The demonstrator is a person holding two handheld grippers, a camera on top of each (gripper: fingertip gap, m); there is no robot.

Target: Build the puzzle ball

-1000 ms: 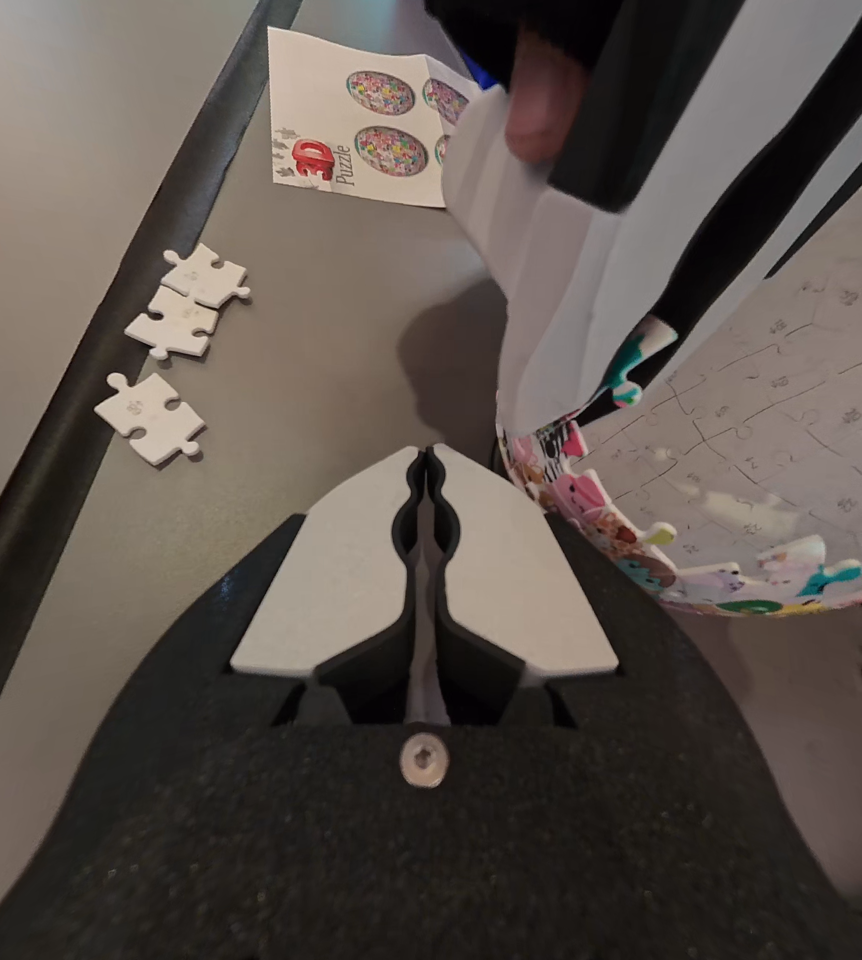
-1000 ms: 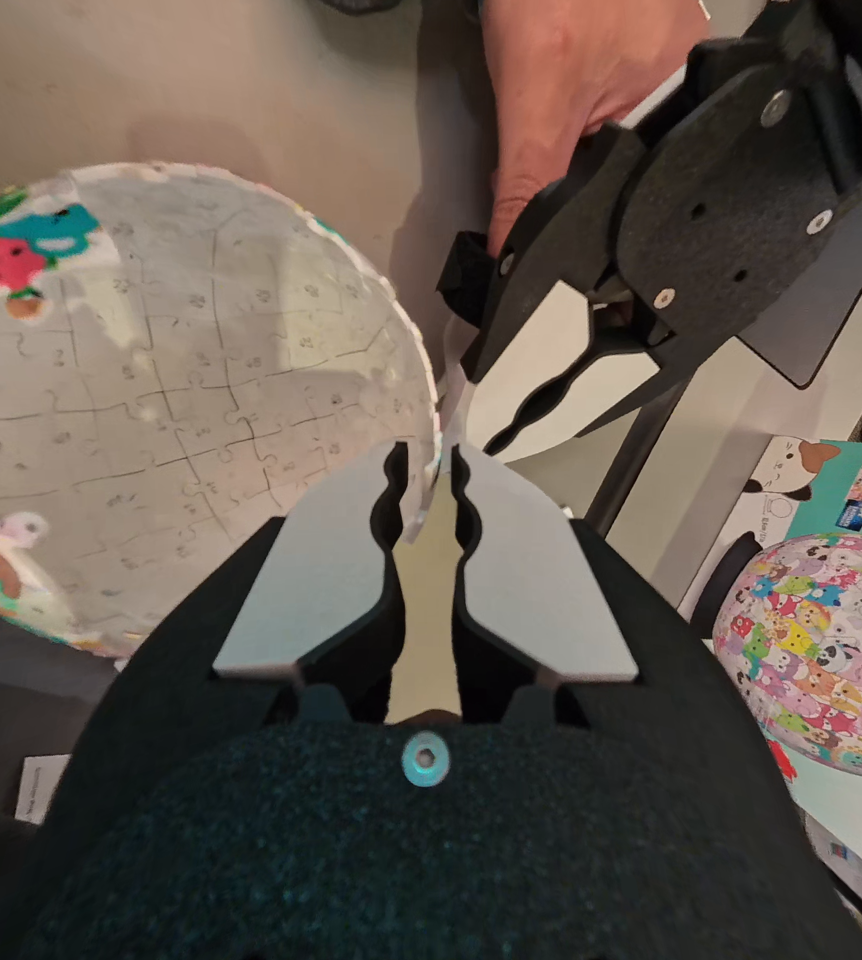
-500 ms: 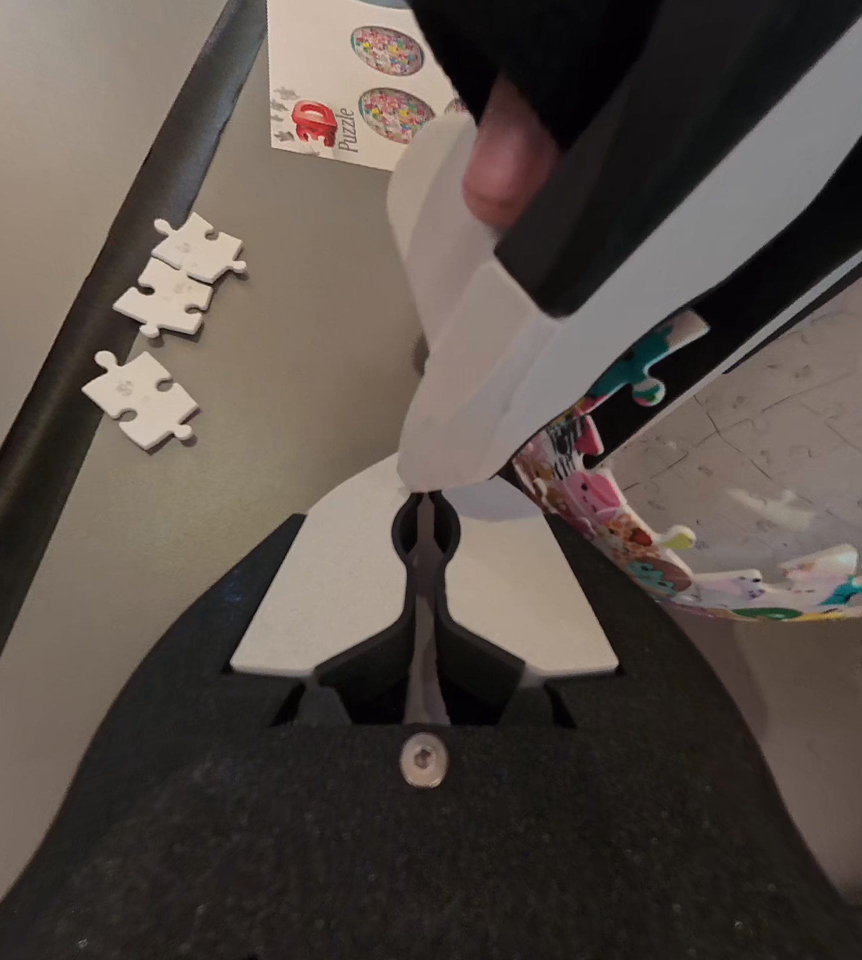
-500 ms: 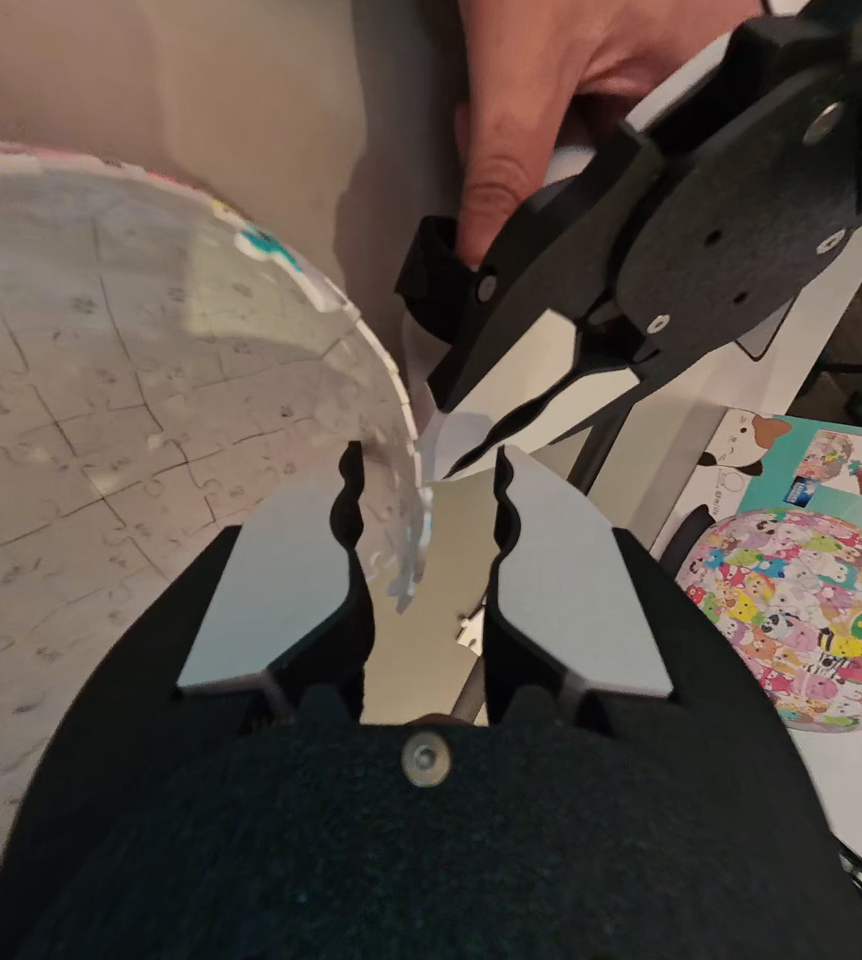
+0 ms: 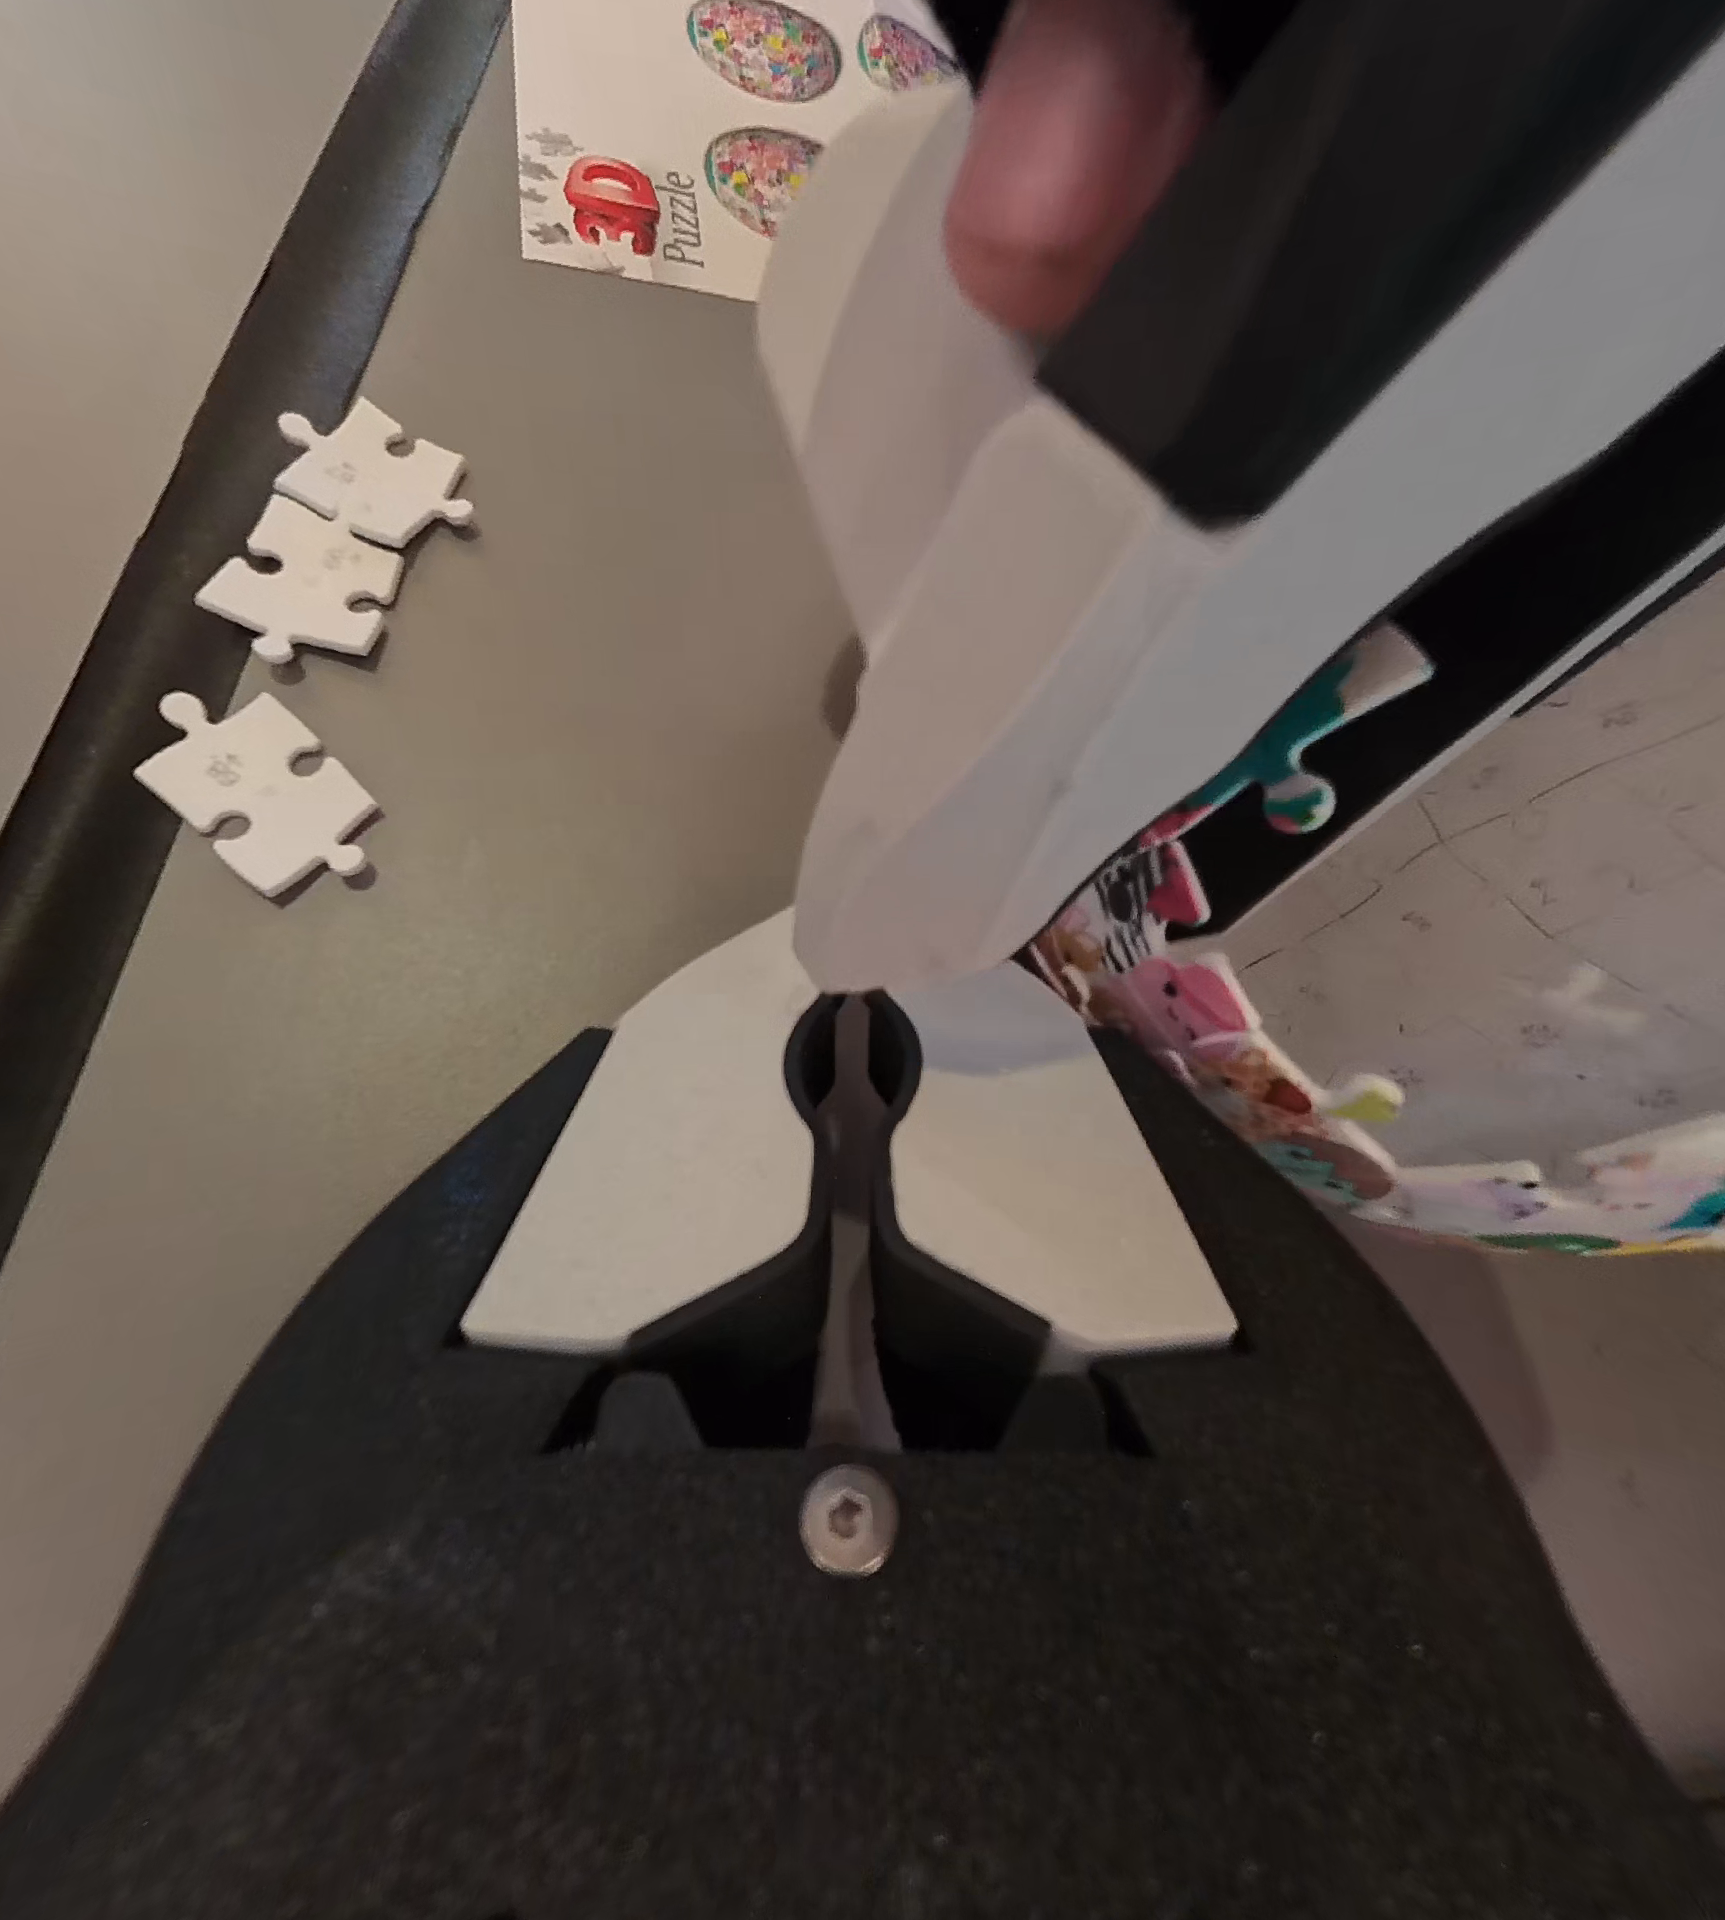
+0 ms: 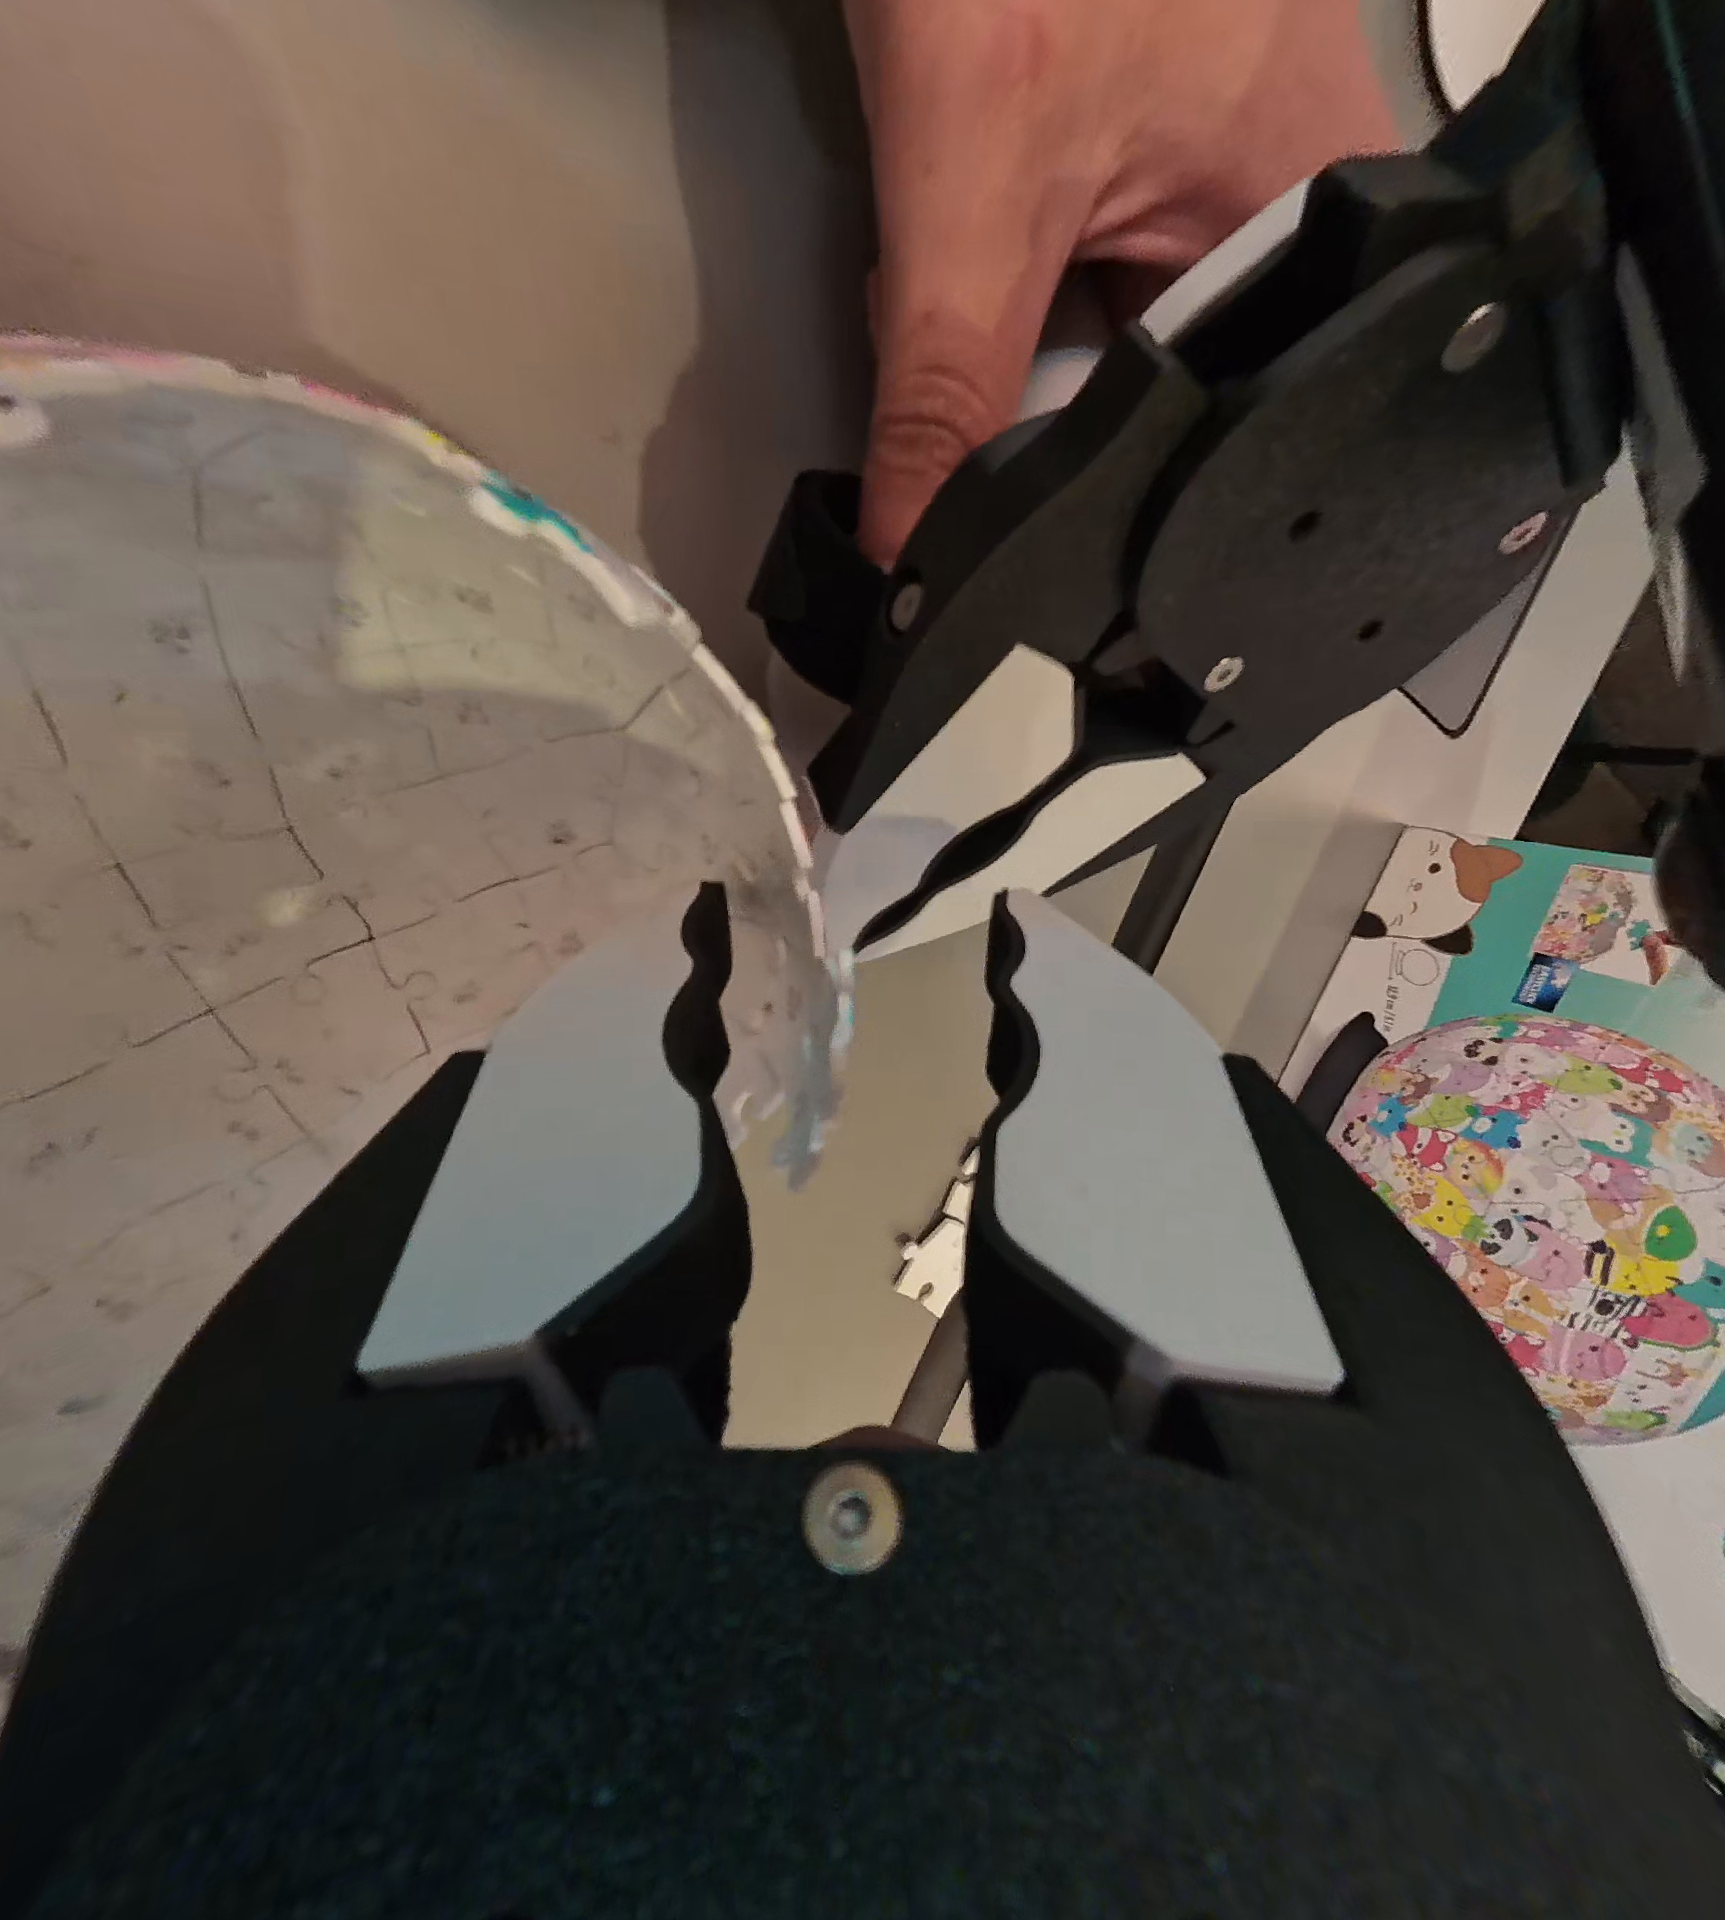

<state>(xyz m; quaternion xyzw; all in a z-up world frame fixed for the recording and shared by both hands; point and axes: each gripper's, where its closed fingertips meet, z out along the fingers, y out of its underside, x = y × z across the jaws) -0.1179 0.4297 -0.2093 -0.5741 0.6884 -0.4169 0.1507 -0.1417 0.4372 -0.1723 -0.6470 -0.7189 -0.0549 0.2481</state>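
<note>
While my left gripper [image 5: 853, 1013] stayed pinched shut on nothing visible, my right gripper [image 6: 853, 940] gaped open astride the rim of the half-built, colourful cardboard puzzle ball [image 6: 245, 831] standing on the grey table [image 5: 567, 727].

Right claw [image 6: 853, 987] spread wider around ball shell [image 6: 266, 831] rim, closing on left claw [image 6: 863, 914]
</note>
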